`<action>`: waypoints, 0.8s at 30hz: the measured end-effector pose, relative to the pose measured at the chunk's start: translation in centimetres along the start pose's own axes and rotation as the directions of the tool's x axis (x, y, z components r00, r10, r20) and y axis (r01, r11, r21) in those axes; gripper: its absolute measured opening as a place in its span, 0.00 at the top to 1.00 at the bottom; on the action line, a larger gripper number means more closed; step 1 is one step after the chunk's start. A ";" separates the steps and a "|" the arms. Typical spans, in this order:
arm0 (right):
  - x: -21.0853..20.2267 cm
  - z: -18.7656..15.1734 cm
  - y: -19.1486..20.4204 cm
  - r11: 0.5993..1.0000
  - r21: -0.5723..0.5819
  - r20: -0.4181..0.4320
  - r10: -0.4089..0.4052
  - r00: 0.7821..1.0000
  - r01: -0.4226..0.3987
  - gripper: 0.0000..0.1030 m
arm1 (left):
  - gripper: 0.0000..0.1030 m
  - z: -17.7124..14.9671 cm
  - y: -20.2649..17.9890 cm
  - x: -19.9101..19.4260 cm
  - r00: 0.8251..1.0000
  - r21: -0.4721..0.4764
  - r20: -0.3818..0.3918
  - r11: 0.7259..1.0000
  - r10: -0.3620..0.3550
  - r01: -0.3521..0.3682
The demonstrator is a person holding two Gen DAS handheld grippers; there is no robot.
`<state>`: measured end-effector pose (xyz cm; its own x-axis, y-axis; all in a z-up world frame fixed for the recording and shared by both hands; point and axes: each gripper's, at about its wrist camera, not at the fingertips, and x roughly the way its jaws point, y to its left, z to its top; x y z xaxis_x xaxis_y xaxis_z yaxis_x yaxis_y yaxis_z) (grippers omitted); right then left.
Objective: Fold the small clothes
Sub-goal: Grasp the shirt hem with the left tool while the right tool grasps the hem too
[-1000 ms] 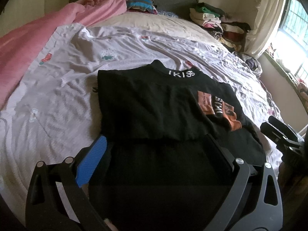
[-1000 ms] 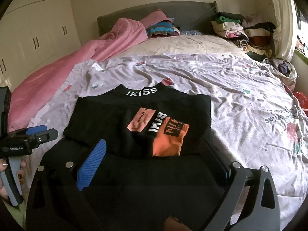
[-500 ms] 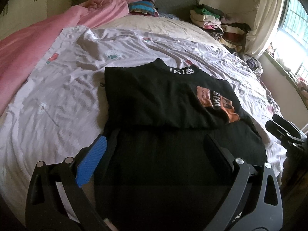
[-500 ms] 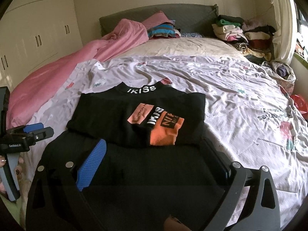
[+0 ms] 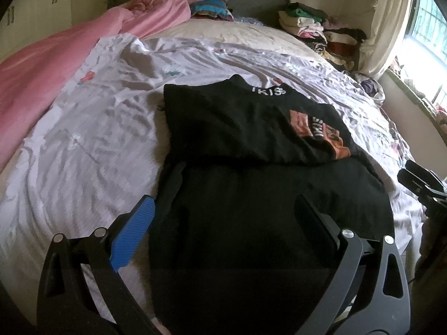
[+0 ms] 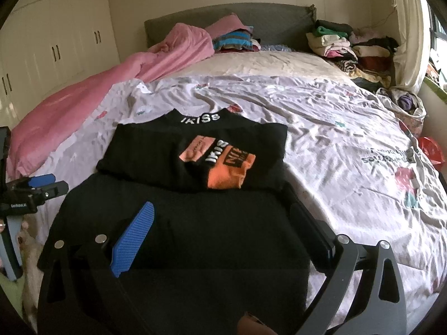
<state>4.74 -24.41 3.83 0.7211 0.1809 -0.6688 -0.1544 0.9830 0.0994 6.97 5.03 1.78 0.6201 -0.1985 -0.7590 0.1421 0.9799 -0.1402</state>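
Note:
A black top (image 5: pixel 251 128) (image 6: pixel 201 215) with a white "IKISS" collar and an orange patch (image 6: pixel 226 167) lies on the bed. Its sleeves are folded across the chest and its lower part hangs toward me. My left gripper (image 5: pixel 223 203) is open and empty, hovering over the top's near left part. My right gripper (image 6: pixel 220 209) is open and empty over the near right part. Each gripper shows at the other view's edge: the right one in the left wrist view (image 5: pixel 419 184), the left one in the right wrist view (image 6: pixel 39 189).
A wrinkled floral sheet (image 6: pixel 335 145) covers the bed. A pink quilt (image 6: pixel 111 83) lies along the left. Folded clothes (image 6: pixel 349 47) are stacked at the back right by the headboard (image 6: pixel 279 16). Wardrobe doors (image 6: pixel 42 42) stand at left, a window at right.
Both grippers have drawn back and lifted a little from the top, so it sits further off in the views. Both stay open. The top has not moved.

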 end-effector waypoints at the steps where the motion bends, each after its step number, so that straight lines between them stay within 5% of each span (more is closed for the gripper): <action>1: -0.2 -0.2 -0.1 1.000 -0.002 -0.003 -0.004 1.000 0.004 0.06 | 0.09 -0.2 0.2 -0.2 1.000 -0.002 -0.002 1.000 0.003 -0.003; 16: -1.5 -2.6 -1.5 1.000 0.009 -0.022 -0.006 1.000 0.007 0.06 | 0.09 -3.5 3.6 -2.5 0.997 -0.059 -0.036 0.996 0.065 -0.067; 24: -2.3 -3.6 -2.6 1.000 0.022 -0.019 -0.013 1.000 0.013 0.06 | 0.12 -5.4 4.7 -3.4 0.997 -0.083 -0.063 0.996 0.036 -0.041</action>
<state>1.07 -27.46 2.48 0.7104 0.1675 -0.6836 -0.1297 0.9858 0.1067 1.40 10.40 0.30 0.5753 -0.1615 -0.8019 0.0516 0.9855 -0.1614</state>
